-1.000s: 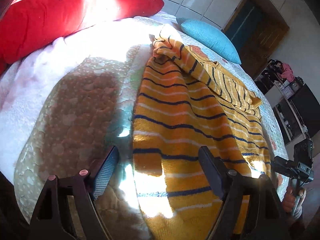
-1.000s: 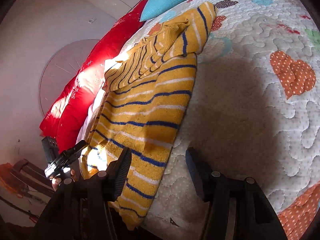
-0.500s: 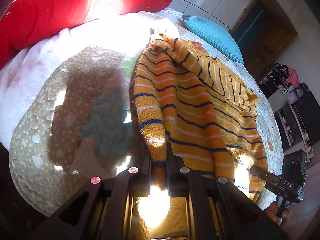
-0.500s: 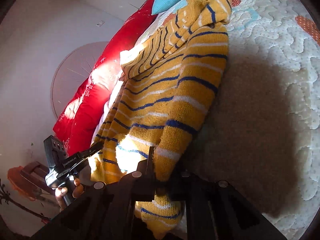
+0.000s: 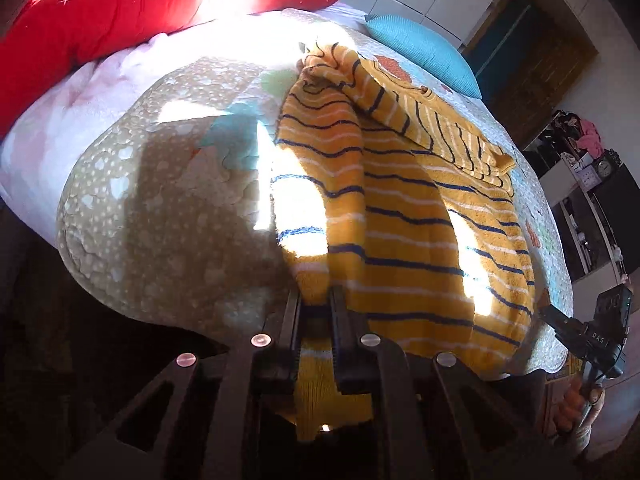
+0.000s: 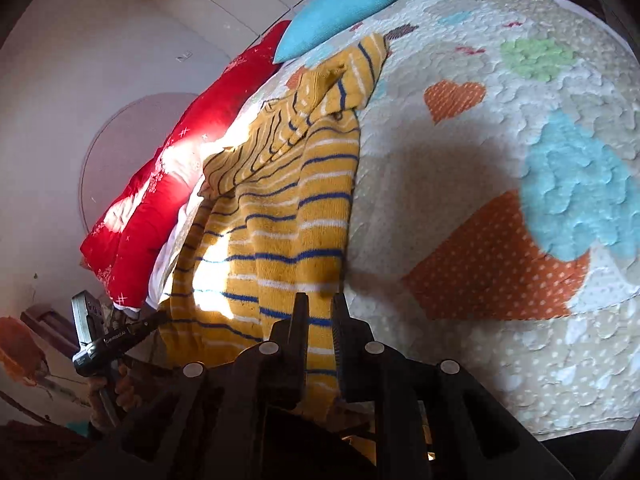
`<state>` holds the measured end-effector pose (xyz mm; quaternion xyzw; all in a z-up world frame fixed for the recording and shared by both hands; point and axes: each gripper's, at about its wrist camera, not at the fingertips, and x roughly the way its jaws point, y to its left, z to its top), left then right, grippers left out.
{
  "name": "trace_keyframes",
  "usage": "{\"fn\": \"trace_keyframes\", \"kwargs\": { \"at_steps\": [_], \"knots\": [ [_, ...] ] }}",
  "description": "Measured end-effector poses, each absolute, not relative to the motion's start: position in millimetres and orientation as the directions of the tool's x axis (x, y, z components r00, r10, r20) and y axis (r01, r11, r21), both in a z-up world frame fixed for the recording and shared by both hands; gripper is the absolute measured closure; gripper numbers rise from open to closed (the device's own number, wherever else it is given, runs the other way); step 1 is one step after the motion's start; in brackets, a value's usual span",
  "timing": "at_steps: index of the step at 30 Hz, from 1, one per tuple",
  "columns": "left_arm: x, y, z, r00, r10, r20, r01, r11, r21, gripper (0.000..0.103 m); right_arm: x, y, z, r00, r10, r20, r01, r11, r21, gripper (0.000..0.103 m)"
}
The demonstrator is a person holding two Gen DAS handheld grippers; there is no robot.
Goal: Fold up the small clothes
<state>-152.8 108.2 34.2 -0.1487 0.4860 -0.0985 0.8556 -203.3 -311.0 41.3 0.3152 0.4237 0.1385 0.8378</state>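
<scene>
The left tool (image 5: pixel 314 308) and right tool (image 6: pixel 320 312) each clamp the near hem of the striped yellow sweater (image 5: pixel 400 216), which stretches toward twelve o'clock across the bed quilt (image 6: pixel 500 184). "DAS" shows on the right tool's body.

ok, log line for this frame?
left gripper: shut on yellow striped knit sweater hem | right gripper: shut on hem | quilted bedspread

left gripper (image 5: pixel 315 300): black, round silver screws | right gripper (image 6: pixel 320 307): black, silver screws, ribbed jaws
</scene>
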Motion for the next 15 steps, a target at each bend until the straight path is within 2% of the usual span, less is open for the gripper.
{"fn": "trace_keyframes", "kwargs": {
  "at_steps": [2,5,6,7,8,10,15],
  "knots": [
    [-154.6,119.8,42.2,0.539,-0.288,-0.791,0.014,0.943,-0.333,0.092,-198.1,-326.1,60.2,0.654,0.442,-0.613,0.048,0.785,0.617,0.069],
    [-154.2,126.4,59.9,0.600,-0.226,-0.767,0.005,0.960,-0.279,0.080,-166.4,-332.2,85.8,0.699,0.384,-0.604,0.038,0.823,0.567,0.068],
    [-151.2,126.4,66.4,0.623,-0.214,-0.752,0.012,0.964,-0.264,0.072,-150.4,-329.8,91.6,0.709,0.368,-0.601,0.032,0.835,0.550,0.067],
    [-144.7,124.3,73.8,0.646,-0.207,-0.735,0.026,0.968,-0.250,0.063,-132.6,-327.1,96.0,0.718,0.351,-0.601,0.031,0.847,0.532,0.061],
    [-136.2,120.7,80.6,0.662,-0.201,-0.722,0.037,0.971,-0.237,0.059,-112.9,-323.5,99.2,0.725,0.332,-0.603,0.037,0.856,0.516,0.055],
    [-111.3,111.8,92.1,0.687,-0.187,-0.703,0.050,0.976,-0.210,0.045,-72.1,-317.5,99.3,0.727,0.324,-0.605,0.042,0.858,0.511,0.051],
    [-44.2,81.1,103.1,0.715,-0.207,-0.668,0.104,0.976,-0.190,0.044,20.1,-295.6,74.7,0.658,0.219,-0.721,0.128,0.910,0.394,0.048]
  ]
}}
